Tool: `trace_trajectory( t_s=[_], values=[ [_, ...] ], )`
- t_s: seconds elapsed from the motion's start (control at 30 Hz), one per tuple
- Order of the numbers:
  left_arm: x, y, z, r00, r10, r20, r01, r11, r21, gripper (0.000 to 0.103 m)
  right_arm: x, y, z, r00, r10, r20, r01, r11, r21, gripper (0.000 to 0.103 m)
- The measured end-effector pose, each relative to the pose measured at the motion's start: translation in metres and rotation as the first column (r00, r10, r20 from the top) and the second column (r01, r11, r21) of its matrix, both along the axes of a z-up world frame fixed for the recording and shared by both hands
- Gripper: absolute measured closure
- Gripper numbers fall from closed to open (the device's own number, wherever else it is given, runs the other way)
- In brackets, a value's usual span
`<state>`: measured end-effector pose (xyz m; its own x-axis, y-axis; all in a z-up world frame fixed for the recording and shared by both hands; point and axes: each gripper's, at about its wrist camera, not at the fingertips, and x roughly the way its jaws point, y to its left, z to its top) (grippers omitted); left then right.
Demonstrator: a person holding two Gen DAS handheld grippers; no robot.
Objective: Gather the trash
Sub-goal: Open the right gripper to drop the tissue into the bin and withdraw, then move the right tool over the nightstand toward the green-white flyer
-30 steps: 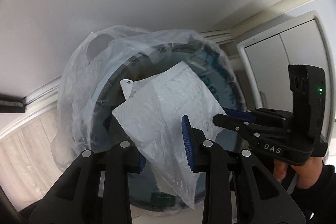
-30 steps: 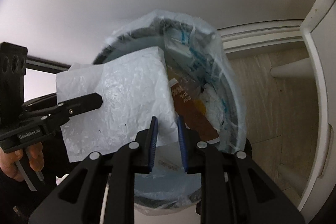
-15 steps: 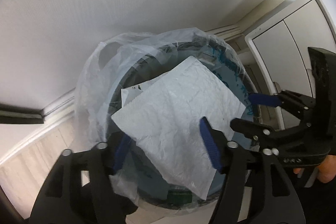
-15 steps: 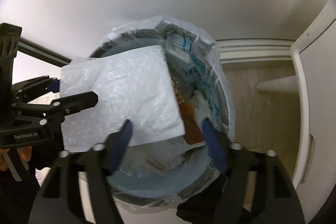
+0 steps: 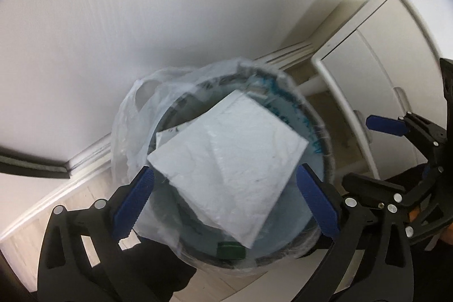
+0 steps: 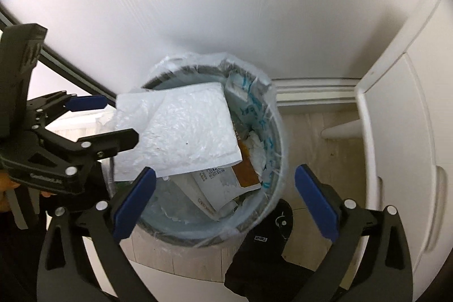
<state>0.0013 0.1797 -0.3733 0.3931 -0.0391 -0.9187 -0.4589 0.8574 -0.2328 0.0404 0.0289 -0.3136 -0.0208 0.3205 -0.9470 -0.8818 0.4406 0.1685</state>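
A white padded envelope (image 5: 226, 160) lies flat across the mouth of a round bin (image 5: 325, 169) lined with a clear plastic bag (image 5: 130, 115). It also shows in the right wrist view (image 6: 184, 135), over the bin (image 6: 279, 149). My left gripper (image 5: 226, 197) is open and empty above the near rim; it also shows in the right wrist view (image 6: 104, 120). My right gripper (image 6: 226, 194) is open and empty above the bin; it also shows in the left wrist view (image 5: 371, 152). Cardboard and paper trash (image 6: 226, 183) lies under the envelope.
The bin stands on a light wood floor (image 6: 311, 149) against a white wall (image 6: 226, 4) with a skirting board (image 6: 314, 95). A white cabinet (image 6: 396, 132) stands to the right. A dark strip (image 5: 31, 169) runs along the wall at left.
Both grippers opened and let go of the envelope, then pulled back up and away. The envelope dropped flat onto the bin's mouth.
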Motion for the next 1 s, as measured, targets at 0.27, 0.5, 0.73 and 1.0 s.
trace_trajectory(
  t_s=[0.27,0.5,0.73,1.0],
  values=[
    [-0.003,-0.025,0.062,0.994,-0.057,0.092,0.049,0.995,0.083,0.006,0.008,-0.035,0.052,0.994,-0.1,0.033,0.095,0.988,0.118,0.007],
    [0.006,-0.059,0.126,0.975,-0.123,0.187,0.098,0.986,0.135,0.006,0.024,-0.089,0.115,0.971,-0.236,0.045,0.216,0.939,0.268,0.007],
    [0.031,-0.093,0.182,0.942,-0.2,0.271,0.158,0.973,0.171,0.006,0.05,-0.157,0.159,0.919,-0.388,0.066,0.341,0.869,0.359,0.007],
    [0.083,-0.147,0.228,0.888,-0.33,0.32,0.273,0.939,0.211,0.006,0.08,-0.245,0.19,0.832,-0.547,0.096,0.466,0.781,0.416,0.007]
  ],
)
